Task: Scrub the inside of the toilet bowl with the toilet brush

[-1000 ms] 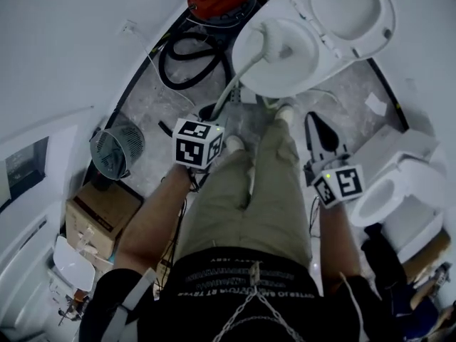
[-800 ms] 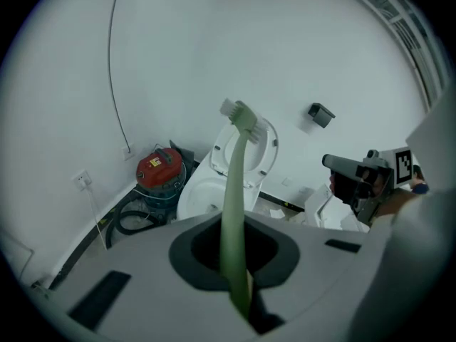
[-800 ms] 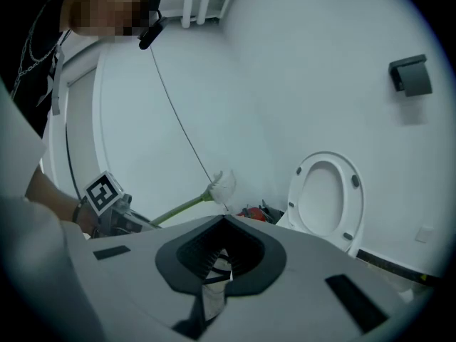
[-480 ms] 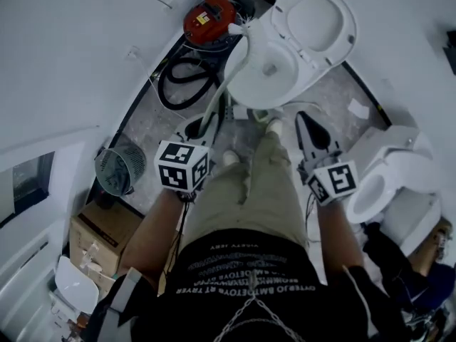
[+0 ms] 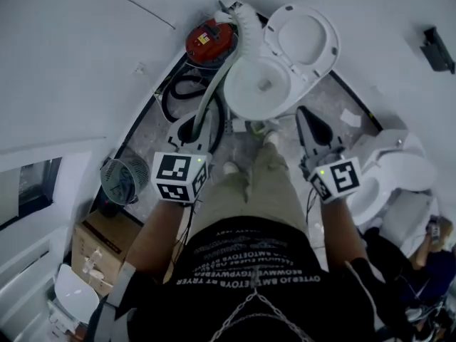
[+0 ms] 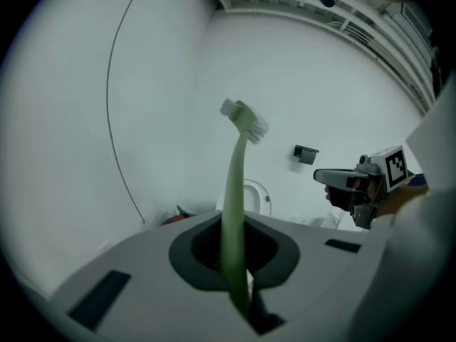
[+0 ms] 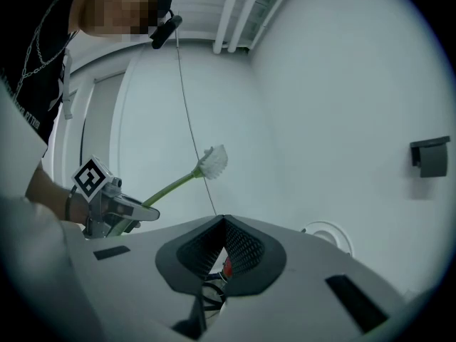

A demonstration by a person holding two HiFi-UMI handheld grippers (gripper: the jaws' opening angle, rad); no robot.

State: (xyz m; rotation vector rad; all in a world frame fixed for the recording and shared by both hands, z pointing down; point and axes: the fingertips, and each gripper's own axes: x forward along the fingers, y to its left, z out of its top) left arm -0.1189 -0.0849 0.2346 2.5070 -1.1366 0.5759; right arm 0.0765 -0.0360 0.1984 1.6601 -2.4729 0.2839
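Lifted out of the bowl since a second ago, the toilet brush (image 5: 214,91) now has its white bristle head up past the back left rim of the toilet bowl (image 5: 234,98), close to a red canister (image 5: 210,41) on the floor. The left gripper (image 5: 197,125) is clenched on the brush's green handle, which runs up between its jaws. The right gripper (image 5: 308,116) hangs just right of the bowl, jaws pressed together on nothing. The toilet lid (image 5: 303,38) is raised.

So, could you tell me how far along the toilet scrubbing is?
Done: lid up, toilet brush gripped by the left gripper. In hand: the brush head is held up outside the toilet bowl. Left: scrubbing inside; how clean it is, I cannot tell.
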